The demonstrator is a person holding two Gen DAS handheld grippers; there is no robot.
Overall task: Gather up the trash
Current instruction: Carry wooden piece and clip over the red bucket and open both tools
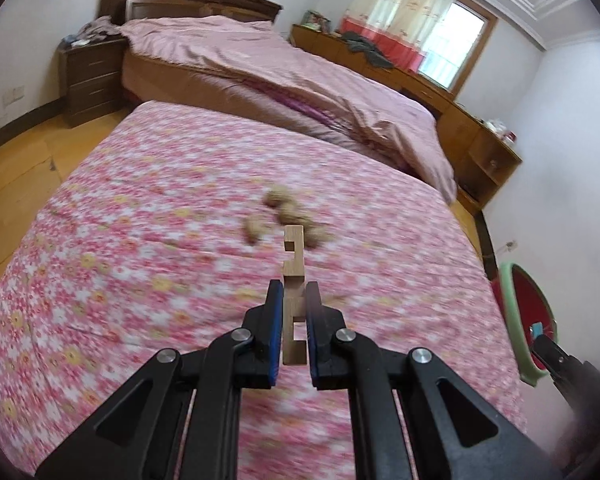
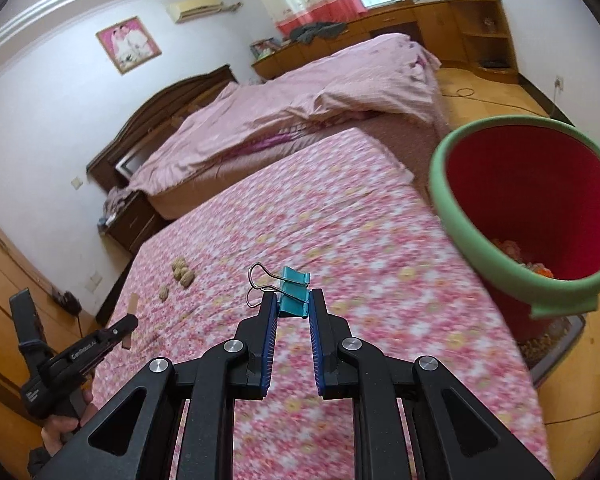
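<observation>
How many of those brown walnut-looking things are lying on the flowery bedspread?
4, it seems: three walnuts clustered mid-bedspread, and a fourth walnut lying apart, nearer the camera. Motion blur could be hiding another.

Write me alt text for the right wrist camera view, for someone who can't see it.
The right gripper is shut on a teal binder clip above a pink floral bedspread, with a red bin with a green rim close by on the right. A few walnuts lie on the bedspread, and at far left the left gripper holds a small wooden piece.
</observation>
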